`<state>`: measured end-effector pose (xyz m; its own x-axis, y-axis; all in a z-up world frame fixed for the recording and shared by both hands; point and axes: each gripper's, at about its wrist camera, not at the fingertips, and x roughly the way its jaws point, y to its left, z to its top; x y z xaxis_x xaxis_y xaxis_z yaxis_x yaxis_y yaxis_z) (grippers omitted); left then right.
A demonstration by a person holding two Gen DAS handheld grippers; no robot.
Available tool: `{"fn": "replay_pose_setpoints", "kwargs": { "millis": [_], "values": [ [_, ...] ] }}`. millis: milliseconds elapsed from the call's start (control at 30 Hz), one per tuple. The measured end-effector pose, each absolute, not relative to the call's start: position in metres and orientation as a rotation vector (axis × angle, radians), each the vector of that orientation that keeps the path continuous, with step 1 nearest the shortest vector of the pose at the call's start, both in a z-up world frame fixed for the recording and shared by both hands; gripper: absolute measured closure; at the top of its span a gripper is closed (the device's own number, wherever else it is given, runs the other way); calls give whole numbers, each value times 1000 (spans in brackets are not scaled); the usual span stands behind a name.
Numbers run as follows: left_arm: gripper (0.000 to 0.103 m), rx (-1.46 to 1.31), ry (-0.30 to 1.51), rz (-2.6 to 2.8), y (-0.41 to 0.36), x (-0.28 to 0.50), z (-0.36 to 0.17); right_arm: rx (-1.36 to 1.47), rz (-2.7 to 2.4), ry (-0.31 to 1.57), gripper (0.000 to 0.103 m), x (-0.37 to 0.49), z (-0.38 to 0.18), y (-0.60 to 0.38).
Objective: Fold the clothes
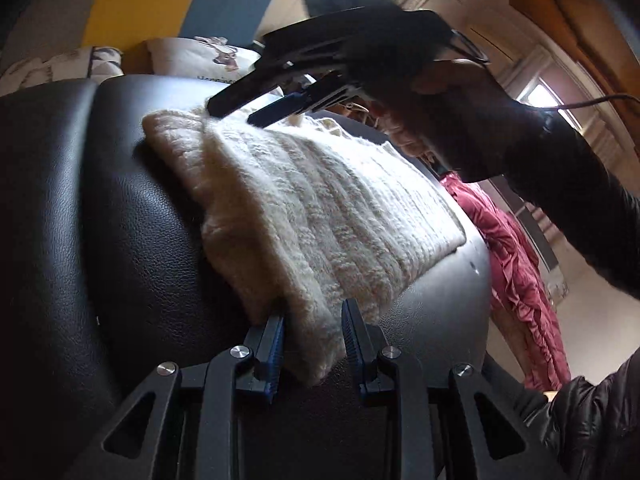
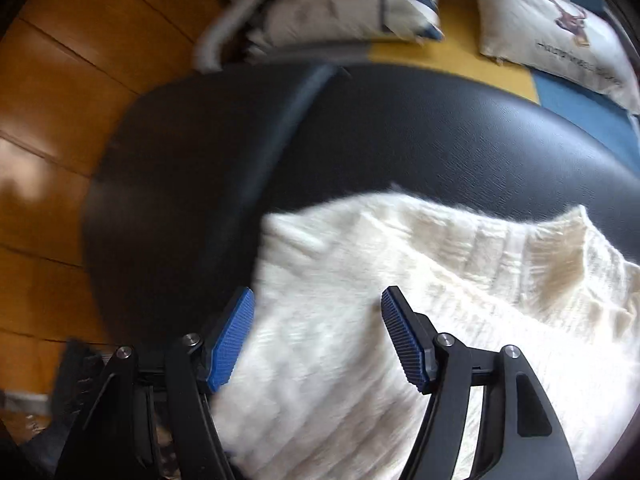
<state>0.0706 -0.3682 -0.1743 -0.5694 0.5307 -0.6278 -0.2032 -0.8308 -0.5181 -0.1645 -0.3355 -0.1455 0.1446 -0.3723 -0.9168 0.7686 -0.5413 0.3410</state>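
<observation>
Although the fisheye bends everything, we can read the left wrist view well: a cream knitted sweater [image 1: 316, 208] lies folded into a thick rectangle on a black leather seat [image 1: 132, 216]. Its long axis runs from the left tool [image 1: 314, 334] at its near corner away toward the right tool [image 1: 240, 110] at its far end. The left tool's fingers stand either side of the near corner, touching the knit; we judge them closed onto it, though not pressed flat. The right tool hovers just above the sweater's far edge, its fingers a little apart and holding nothing. Beyond the sweater's right side a red garment [image 1: 516, 264] hangs off the seat.

In the right wrist view, which is blurred, the sweater [image 2: 400, 280] fills the space below and between the right tool [image 2: 318, 310] fingers, which stand wide apart with nothing gripped. Past the sweater's far edge lies bare seat [image 2: 360, 132], then two cushions [image 2: 552, 28].

We judge the knit soft, bulky and light, prone to sag and stretch; it grips well against ribbed pads. A doubled edge or corner gives the surest hold, taking all layers together.
</observation>
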Motion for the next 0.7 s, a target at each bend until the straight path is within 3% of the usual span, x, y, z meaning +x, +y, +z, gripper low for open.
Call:
{"fn": "replay_pose_setpoints", "kwargs": {
  "millis": [133, 200, 233, 333, 700],
  "values": [
    [76, -1143, -509, 2370, -365, 62, -176, 1422, -1589, 531, 36, -145, -149, -341],
    [79, -1142, -488, 2356, -363, 58, -176, 1351, -1613, 629, 60, -133, -148, -343],
    [82, -1143, -472, 2355, -362, 56, -176, 1330, -1619, 651, 76, -130, -148, -342],
    [96, -1138, -442, 2367, -359, 55, -175, 1290, -1636, 665, 89, -126, -145, -337],
    [99, -1002, -428, 2425, -355, 77, -136, 1265, -1625, 550, 90, -134, -143, -320]
  ]
}}
